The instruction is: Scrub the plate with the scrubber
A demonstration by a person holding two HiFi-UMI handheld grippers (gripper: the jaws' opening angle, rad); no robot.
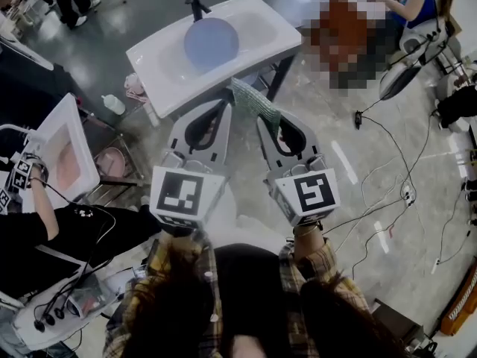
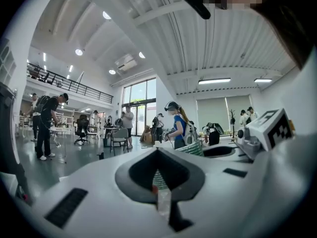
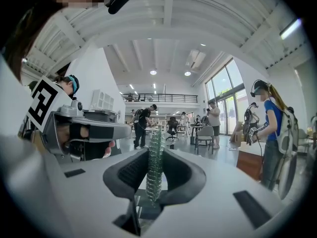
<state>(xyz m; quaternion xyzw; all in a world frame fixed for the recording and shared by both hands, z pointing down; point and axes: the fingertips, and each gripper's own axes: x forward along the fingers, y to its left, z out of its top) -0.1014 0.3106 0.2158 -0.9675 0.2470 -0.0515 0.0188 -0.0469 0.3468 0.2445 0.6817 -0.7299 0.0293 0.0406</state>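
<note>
A round blue plate point(image 1: 212, 42) lies in the basin of a white sink point(image 1: 160, 66) ahead of me, below a black faucet point(image 1: 197, 6). Both grippers are held side by side short of the sink's near edge, pointing at it. My right gripper point(image 1: 261, 120) point(image 3: 154, 157) is shut on a green mesh scrubber point(image 1: 252, 101) point(image 3: 156, 135), which stands up between its pads. My left gripper point(image 1: 225, 104) point(image 2: 159, 151) is shut with nothing in it. In the left gripper view the scrubber point(image 2: 194, 148) shows at the right, beside the right gripper's body point(image 2: 220, 151).
Under the sink stand a white bottle point(image 1: 113, 104) and a pink bowl point(image 1: 112, 162). At the left another person works at a second white sink point(image 1: 56, 144). Cables point(image 1: 387, 192) trail over the floor at the right. Several people stand about the hall.
</note>
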